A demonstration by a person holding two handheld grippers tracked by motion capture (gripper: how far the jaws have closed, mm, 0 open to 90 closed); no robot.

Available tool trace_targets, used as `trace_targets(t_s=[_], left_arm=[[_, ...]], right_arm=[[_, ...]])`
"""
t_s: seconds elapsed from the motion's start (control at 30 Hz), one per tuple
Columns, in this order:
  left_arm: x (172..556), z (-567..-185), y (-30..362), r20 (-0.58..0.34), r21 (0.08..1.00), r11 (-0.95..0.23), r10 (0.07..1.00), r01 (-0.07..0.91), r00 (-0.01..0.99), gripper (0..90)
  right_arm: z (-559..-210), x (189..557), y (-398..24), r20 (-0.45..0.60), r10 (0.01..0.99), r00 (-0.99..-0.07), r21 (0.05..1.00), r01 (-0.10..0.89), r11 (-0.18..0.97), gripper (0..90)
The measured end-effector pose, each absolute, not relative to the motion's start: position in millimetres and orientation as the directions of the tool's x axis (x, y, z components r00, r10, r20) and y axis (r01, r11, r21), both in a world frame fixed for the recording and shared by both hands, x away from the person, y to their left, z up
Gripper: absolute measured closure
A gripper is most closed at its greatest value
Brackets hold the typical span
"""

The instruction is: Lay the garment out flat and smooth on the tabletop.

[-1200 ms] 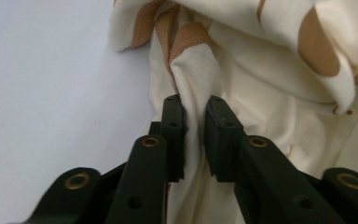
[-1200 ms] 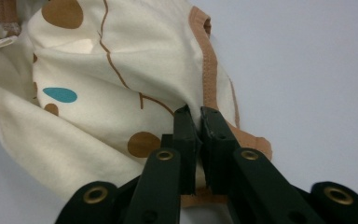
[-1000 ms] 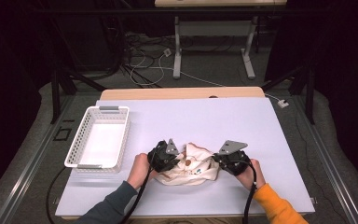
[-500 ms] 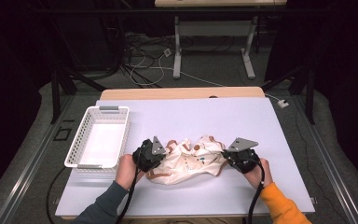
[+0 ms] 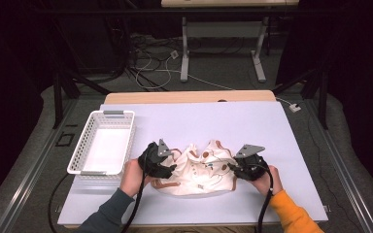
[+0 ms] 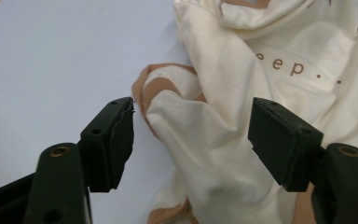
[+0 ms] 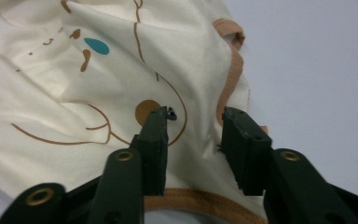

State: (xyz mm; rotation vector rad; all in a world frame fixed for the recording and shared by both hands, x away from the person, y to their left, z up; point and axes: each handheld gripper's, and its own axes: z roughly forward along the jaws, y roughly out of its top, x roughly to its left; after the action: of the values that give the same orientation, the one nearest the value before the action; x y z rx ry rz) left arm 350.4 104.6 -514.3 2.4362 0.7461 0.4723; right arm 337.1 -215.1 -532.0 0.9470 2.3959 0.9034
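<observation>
On the lavender table (image 5: 272, 126) our left gripper (image 6: 191, 135) and right gripper (image 7: 196, 140) have just spread, apparently dropping the cream shirt (image 5: 199, 170) stretched wider than before, likely ready for folding.

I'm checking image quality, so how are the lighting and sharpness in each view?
High view: table evenly lit, surroundings dark, garment slightly soft. Left gripper view: jaws sharp, garment's print readable, soft shadows in folds. Right gripper view: near jaws slightly blurred, bear print crisp, no glare.
</observation>
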Motion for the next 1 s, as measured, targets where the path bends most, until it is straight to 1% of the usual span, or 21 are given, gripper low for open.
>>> trace_targets(t_s=[0.03,0.1,0.13,0.17,0.23,0.33,0.43,0.5,0.6,0.63,0.77,0.83,0.87,1.0], left_arm=[[352,-518,103,0.165,0.578,-0.707,0.591,0.408,0.790,29.4],[355,-524,100,0.154,0.554,-0.721,0.580,0.416,0.800,28.5],[356,-527,99,0.148,0.542,-0.729,0.572,0.417,0.807,28.6],[357,-529,99,0.143,0.531,-0.738,0.562,0.416,0.814,30.2],[358,-533,99,0.118,0.516,-0.748,0.544,0.417,0.830,39.7],[356,-538,99,0.106,0.507,-0.760,0.524,0.407,0.845,53.2],[354,-539,99,0.101,0.499,-0.773,0.501,0.392,0.860,64.8],[354,-540,100,0.103,0.500,-0.776,0.495,0.385,0.863,71.0],[355,-539,102,0.086,0.500,-0.773,0.493,0.390,0.866,77.7],[355,-539,104,0.066,0.504,-0.766,0.496,0.400,0.866,78.6],[354,-538,104,0.046,0.499,-0.766,0.490,0.405,0.870,79.6],[352,-536,103,-0.003,0.506,-0.756,0.480,0.416,0.877,79.6],[349,-535,101,-0.011,0.505,-0.757,0.475,0.415,0.880,79.6],[341,-534,94,-0.006,0.483,-0.779,0.455,0.400,0.891,78.9]], right_arm=[[-532,338,-215,-0.121,0.717,-0.686,0.697,0.456,0.553,53.9],[-534,341,-215,-0.106,0.722,-0.683,0.685,0.476,0.552,52.3],[-536,342,-214,-0.108,0.720,-0.686,0.681,0.476,0.556,53.0],[-538,343,-214,-0.102,0.715,-0.692,0.674,0.481,0.561,56.5],[-540,343,-213,-0.102,0.691,-0.716,0.656,0.473,0.588,65.9],[-539,339,-209,-0.132,0.664,-0.736,0.645,0.445,0.622,75.7],[-541,339,-208,-0.143,0.668,-0.730,0.642,0.445,0.624,82.3],[-543,339,-208,-0.145,0.672,-0.726,0.639,0.450,0.624,85.1],[-542,340,-208,-0.159,0.675,-0.721,0.646,0.441,0.623,86.8],[-541,339,-208,-0.165,0.673,-0.721,0.646,0.437,0.626,87.1],[-540,339,-207,-0.180,0.678,-0.713,0.661,0.423,0.619,87.7],[-539,339,-206,-0.184,0.683,-0.707,0.663,0.423,0.617,88.0],[-539,339,-205,-0.195,0.689,-0.698,0.669,0.418,0.614,88.0],[-536,346,-196,-0.228,0.695,-0.682,0.679,0.400,0.615,88.1]])
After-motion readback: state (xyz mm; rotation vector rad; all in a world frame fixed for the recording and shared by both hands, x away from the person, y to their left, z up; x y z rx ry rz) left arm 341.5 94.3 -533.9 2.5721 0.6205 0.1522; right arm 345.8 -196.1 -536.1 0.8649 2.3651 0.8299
